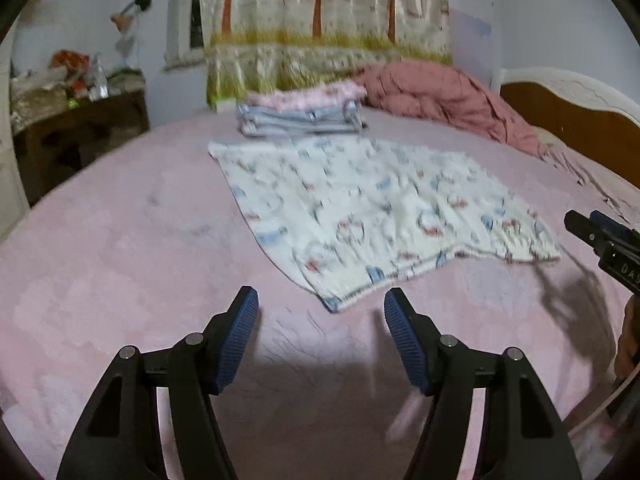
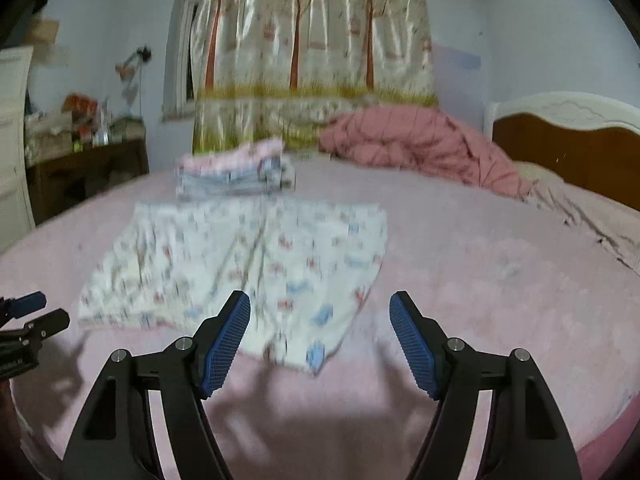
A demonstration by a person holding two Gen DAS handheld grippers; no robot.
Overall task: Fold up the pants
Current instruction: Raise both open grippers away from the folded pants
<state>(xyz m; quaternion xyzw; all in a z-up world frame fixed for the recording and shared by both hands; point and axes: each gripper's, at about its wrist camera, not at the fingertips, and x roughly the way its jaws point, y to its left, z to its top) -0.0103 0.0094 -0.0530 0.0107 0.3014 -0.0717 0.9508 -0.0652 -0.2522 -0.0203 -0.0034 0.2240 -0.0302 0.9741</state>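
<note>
White patterned pants lie flat on the pink bed, folded into a rough rectangle; they also show in the right wrist view. My left gripper is open and empty, held above the bed just short of the pants' near corner. My right gripper is open and empty, above the pants' near right corner. The right gripper shows at the right edge of the left wrist view, and the left gripper at the left edge of the right wrist view.
A stack of folded clothes sits behind the pants. A crumpled pink quilt lies at the back right by the headboard. A cluttered dark cabinet stands to the left of the bed. A curtain hangs behind.
</note>
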